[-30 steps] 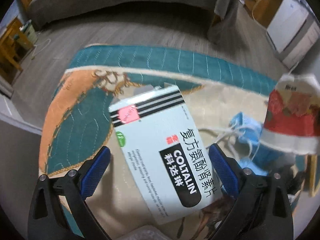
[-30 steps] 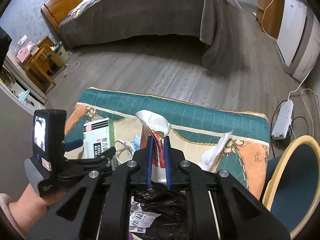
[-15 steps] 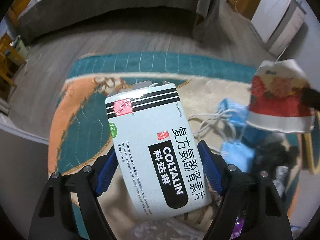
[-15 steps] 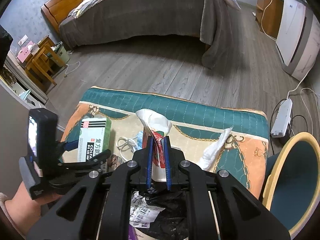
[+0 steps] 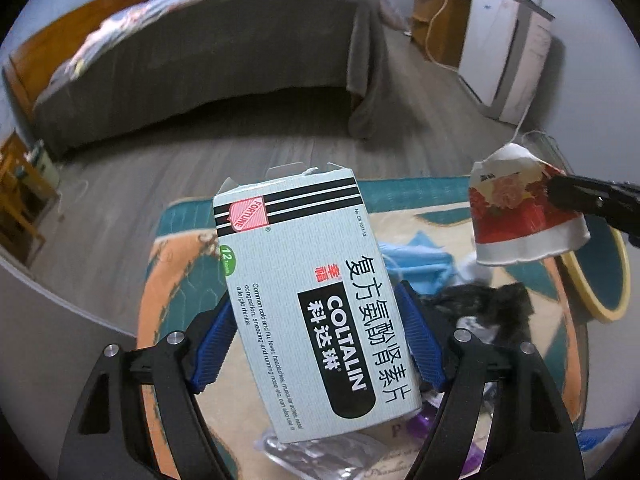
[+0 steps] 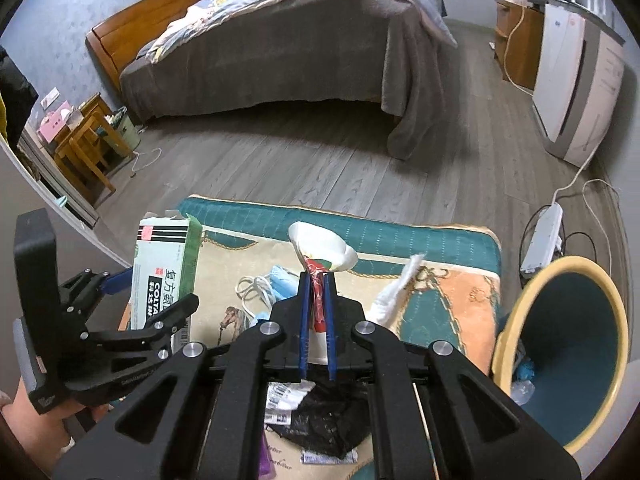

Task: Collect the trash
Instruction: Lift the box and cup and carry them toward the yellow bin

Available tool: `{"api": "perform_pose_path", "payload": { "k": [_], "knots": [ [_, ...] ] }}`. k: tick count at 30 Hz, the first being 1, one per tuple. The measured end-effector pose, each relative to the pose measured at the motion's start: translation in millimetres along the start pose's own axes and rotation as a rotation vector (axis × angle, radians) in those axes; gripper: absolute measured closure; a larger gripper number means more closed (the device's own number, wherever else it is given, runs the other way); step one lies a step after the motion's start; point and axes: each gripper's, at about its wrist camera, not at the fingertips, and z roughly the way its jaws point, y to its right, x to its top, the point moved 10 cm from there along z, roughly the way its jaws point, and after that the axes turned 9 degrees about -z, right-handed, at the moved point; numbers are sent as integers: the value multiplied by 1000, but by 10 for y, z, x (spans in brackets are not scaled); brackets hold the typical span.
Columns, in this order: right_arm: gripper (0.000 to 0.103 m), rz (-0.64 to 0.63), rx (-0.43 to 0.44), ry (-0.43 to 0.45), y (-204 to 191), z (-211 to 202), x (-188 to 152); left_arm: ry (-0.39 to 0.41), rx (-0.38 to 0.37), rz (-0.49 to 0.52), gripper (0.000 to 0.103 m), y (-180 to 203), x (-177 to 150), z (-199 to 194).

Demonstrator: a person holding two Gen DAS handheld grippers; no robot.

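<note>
We swing both loads over the bin [image 6: 568, 360]: left tongs [image 5: 316, 348] clamp the Coltalin box [image 5: 308, 300], right tongs [image 6: 316, 320] pinch the paper cup [image 6: 322, 246]; release above its rim.

One medicine box [image 5: 312, 300], one paper cup [image 5: 524, 212], one bin [image 6: 576, 356] — two tissues [image 6: 396, 292].

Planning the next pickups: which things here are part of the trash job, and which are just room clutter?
Job:
- medicine box, in left gripper
- crushed paper cup, in right gripper
- face masks
- tissue
- black bag
- bin

Lying about:
- bed
- power strip
- wooden stool
- white appliance
</note>
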Motion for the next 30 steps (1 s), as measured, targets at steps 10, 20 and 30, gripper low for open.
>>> {"api": "perform_pose_path", "payload": {
  "k": [10,20,30],
  "knots": [
    [97,15,-56,53,307,-445,-142,84,-37,85,26,437,19,-317],
    [97,134,-139,78,997,-851,-444,116,-128,148,26,1115,24,-482],
    [97,265,-246,80,1766,-1117,-812,108,-236,236,26,2010,-62,-429]
  ]
}}
